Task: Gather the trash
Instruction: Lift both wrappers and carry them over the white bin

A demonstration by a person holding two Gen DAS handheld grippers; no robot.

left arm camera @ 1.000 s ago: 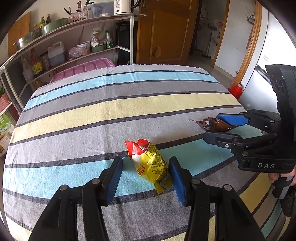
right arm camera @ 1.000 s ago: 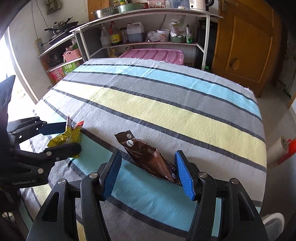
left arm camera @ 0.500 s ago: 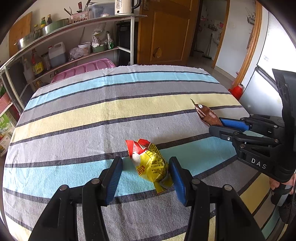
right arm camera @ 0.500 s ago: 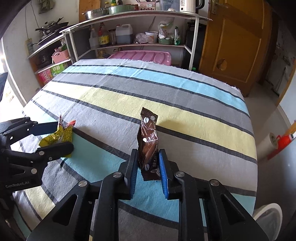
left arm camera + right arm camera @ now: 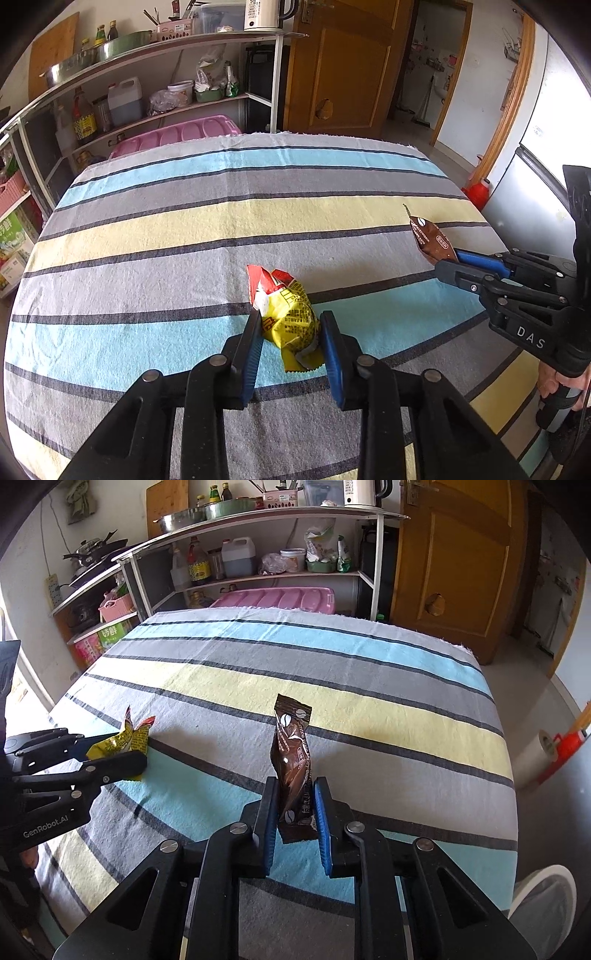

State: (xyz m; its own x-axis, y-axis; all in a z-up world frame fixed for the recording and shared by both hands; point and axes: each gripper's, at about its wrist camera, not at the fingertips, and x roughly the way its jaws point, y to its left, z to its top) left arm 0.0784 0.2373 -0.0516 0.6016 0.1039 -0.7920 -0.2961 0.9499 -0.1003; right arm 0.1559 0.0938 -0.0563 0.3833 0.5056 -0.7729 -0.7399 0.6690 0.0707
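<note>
Yellow wrapper (image 5: 290,317) lies low centre in the left wrist view, on the blue stripe of the striped cloth (image 5: 184,236). Left gripper (image 5: 291,347) has just been closing; its blue pads now pinch the wrapper's sides.

Brown wrapper (image 5: 293,760) stands upright centre frame in the right wrist view, clamped at its lower end by the right gripper (image 5: 295,812), nearly closed.

Step in hand: both pieces gripped, likely ready to lift. Next needs a bin; a white container (image 5: 546,904) sits lower right, off the cloth's edge. The cloth is otherwise open.
</note>
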